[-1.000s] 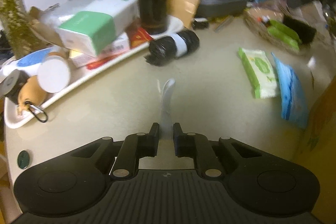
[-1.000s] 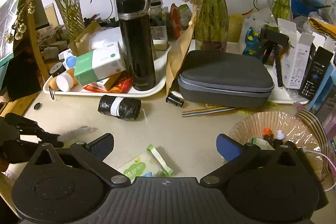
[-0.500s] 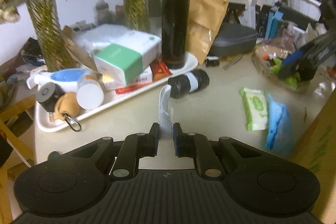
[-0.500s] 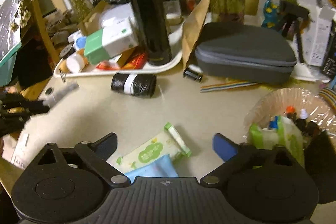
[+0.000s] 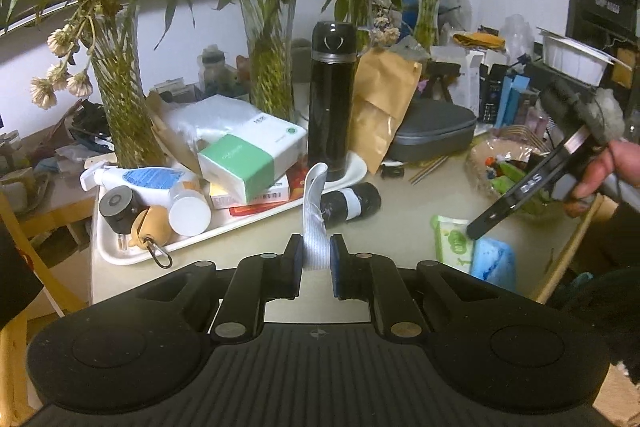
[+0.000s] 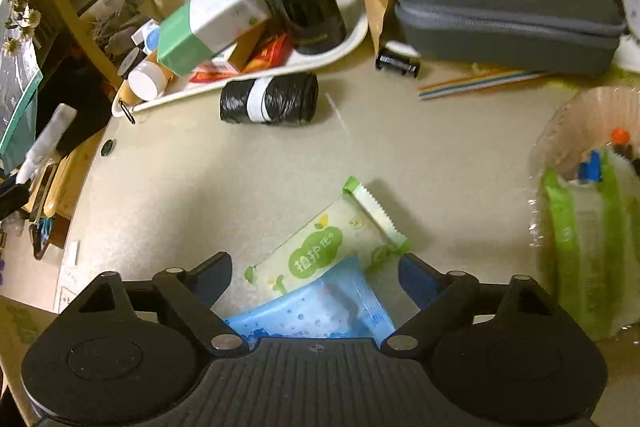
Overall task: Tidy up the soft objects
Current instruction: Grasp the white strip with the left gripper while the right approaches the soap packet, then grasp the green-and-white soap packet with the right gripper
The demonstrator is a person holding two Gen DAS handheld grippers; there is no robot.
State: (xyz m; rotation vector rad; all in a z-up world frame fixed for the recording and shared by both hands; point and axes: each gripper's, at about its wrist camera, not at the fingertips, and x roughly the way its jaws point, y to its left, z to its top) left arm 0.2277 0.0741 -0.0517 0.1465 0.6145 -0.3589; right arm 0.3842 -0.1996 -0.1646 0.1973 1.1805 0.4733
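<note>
Two wipe packs lie loose on the bench (image 6: 240,163): a green-and-white pack (image 6: 332,247) and a blue pack (image 6: 320,311) overlapping its near end. One roll of black bags (image 6: 269,98) lies just in front of the white tray (image 5: 132,255). The left gripper (image 5: 316,259) is held tilted downward above the bench, its jaws clenched on one white ribbon strip (image 5: 314,215) that stands up between them. The right gripper (image 6: 316,271) points steeply down over the two packs; its jaws have just been closing, but they are released and straddle both packs without pressing them. The tray holds one black flask (image 5: 332,99), boxes and bottles. A crinkled clear basket (image 6: 560,131) at the right holds green packs (image 6: 588,247) and small bottles.
</note>
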